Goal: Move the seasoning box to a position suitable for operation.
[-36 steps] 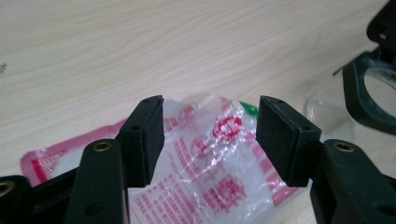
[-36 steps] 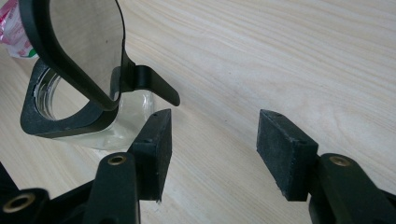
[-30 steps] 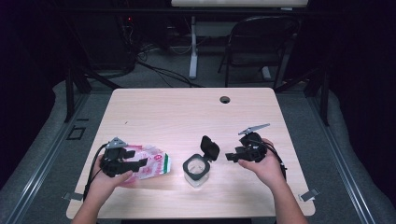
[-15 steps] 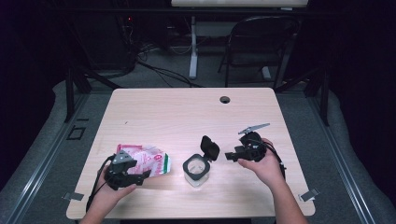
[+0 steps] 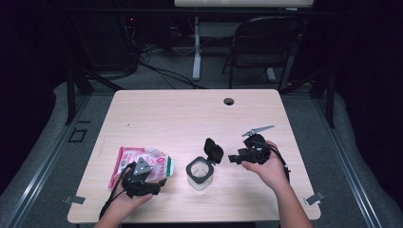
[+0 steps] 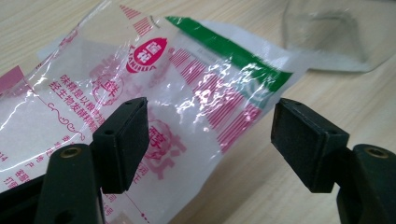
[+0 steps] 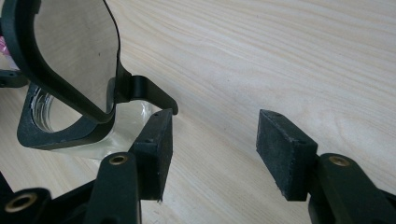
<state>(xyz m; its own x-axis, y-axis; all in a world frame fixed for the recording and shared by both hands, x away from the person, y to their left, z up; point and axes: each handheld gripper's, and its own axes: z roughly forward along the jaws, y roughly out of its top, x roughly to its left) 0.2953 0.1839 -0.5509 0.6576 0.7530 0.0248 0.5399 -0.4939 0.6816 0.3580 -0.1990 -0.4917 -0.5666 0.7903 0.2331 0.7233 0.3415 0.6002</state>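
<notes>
Left hand-held gripper (image 6: 210,135) released, jaws just widened over printed plastic packet (image 6: 154,93) near tabletop's (image 5: 190,114) front-left corner. Right hand-held gripper (image 7: 212,149) released beside flip-lid jar (image 7: 70,126); high view shows jar near the front edge.

your pale, light-wood bench (image 5: 190,114) carries a fine straight grain, with one small dark round hole (image 5: 229,101) near its far edge. the crinkled clear plastic bag (image 6: 154,93) under your left hand-held gripper (image 6: 210,135) is see-through with white patches, printed in pink-red stripes and characters, a round red emblem near the top and one green band along its edge. that left hand-held gripper is black, with a grey three-cornered plate (image 5: 141,168) on top. your right hand-held gripper (image 7: 212,149) is black too, its pads matt. the clear square jar (image 5: 198,172) beside it has a black collar and a black-rimmed flip lid (image 7: 65,51) with a smoky grey panel.
</notes>
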